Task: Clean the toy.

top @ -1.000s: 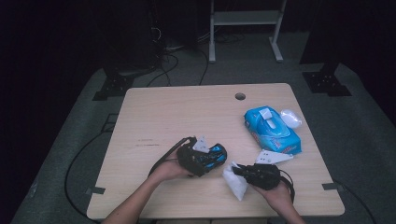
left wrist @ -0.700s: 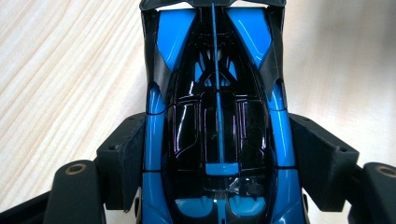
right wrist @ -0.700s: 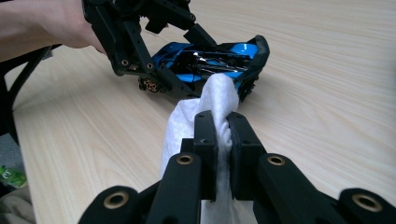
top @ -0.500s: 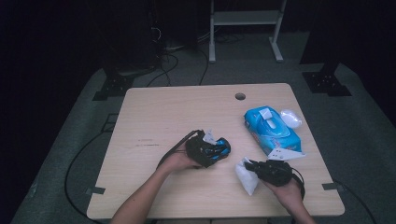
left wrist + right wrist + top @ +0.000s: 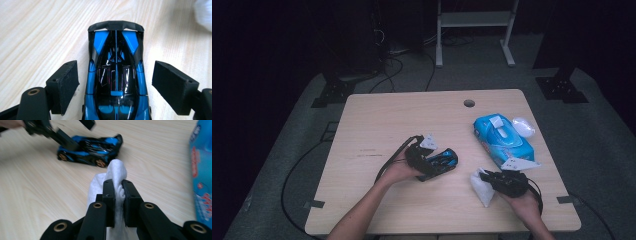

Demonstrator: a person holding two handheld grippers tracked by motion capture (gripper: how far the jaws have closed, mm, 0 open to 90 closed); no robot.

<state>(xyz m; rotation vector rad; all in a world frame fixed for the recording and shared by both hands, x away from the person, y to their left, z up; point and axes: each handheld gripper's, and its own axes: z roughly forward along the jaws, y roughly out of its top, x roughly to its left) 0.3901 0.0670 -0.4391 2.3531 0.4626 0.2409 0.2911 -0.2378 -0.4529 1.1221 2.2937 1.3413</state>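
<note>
Toy car between just-opened left hand-held gripper jaws, untouched; right hand-held gripper clamps wipe.

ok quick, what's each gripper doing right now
left gripper: open, jaws just opened wider, toy car between the pads but not touched
right gripper: closed on a white wipe

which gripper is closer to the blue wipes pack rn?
Right. The right gripper, shut on a white wipe, sits just below the wipes pack near the table's front edge. The left gripper, jaws open either side of the toy car, is farther left, mid-table.
</note>
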